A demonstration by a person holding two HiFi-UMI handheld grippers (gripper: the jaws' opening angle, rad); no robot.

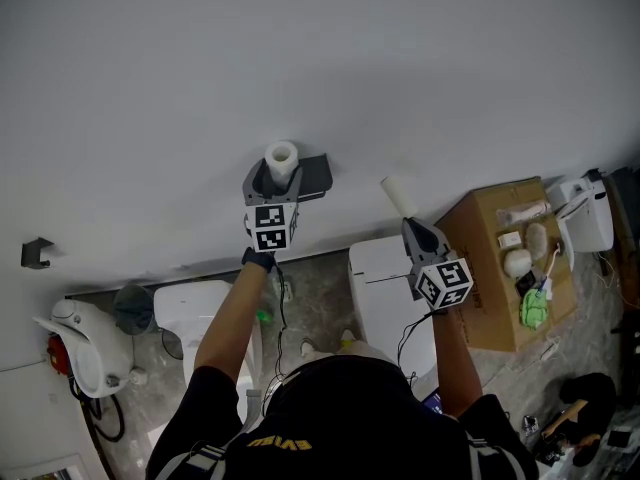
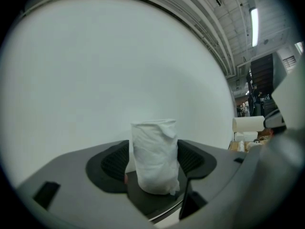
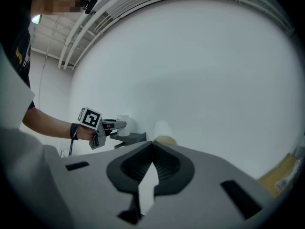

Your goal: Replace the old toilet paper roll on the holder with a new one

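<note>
A white paper roll [image 1: 281, 160] [image 2: 155, 156] stands upright on the dark grey wall holder [image 1: 314, 176] [image 2: 143, 200]. My left gripper [image 1: 272, 180] [image 2: 153, 175] points level at the wall. It is open, with one jaw on each side of that roll. My right gripper [image 1: 410, 224] [image 3: 151, 148], further right, is shut on a second, thinner roll [image 1: 398, 195] [image 3: 163, 130] that sticks out past its tips toward the wall. A strip of white paper [image 3: 147, 187] shows between its closed jaws. The right gripper view also shows the left gripper [image 3: 107, 125] at the holder [image 3: 133, 138].
Below the wall stand two white toilets [image 1: 195, 313] [image 1: 385, 288] and a grey bin [image 1: 133, 308]. A cardboard box [image 1: 490, 288] with small items on top sits at the right. A black bracket [image 1: 36, 252] hangs on the wall far left.
</note>
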